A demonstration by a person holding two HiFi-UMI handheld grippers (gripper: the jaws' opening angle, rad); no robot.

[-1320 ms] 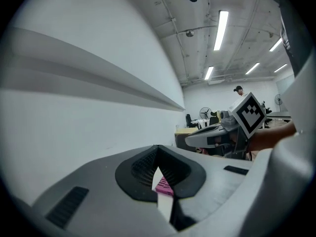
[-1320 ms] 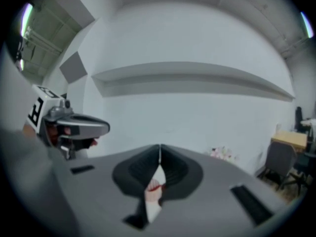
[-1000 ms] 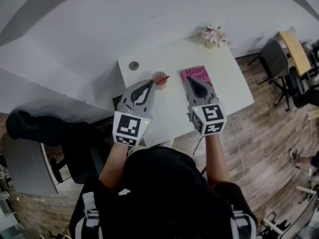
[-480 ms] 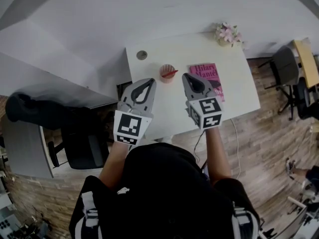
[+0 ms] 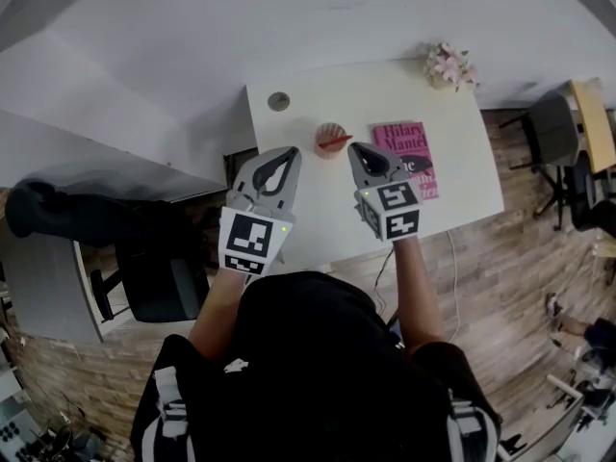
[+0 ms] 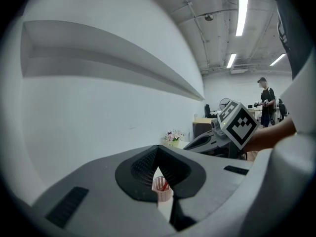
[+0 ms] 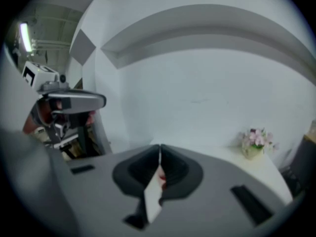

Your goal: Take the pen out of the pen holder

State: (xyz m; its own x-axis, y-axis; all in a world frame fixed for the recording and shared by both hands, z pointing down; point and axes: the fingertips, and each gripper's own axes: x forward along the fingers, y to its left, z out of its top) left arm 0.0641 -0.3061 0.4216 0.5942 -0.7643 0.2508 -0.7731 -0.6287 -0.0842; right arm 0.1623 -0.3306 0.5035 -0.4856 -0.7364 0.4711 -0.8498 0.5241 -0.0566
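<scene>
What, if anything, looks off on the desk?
Nothing stands out. The pen holder stands upright, red pen leaning in it; the pink book lies flat; the flowers stand at a corner of the desk.

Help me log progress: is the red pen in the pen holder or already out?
In: the red pen leans over the rim of the pen holder standing on the desk.

Pink book [image 5: 409, 152] lies right of centre on the white tabletop [image 5: 457, 176], little flower pot [image 5: 449, 65] further up, round grommet [image 5: 279, 101] upper left.
</scene>
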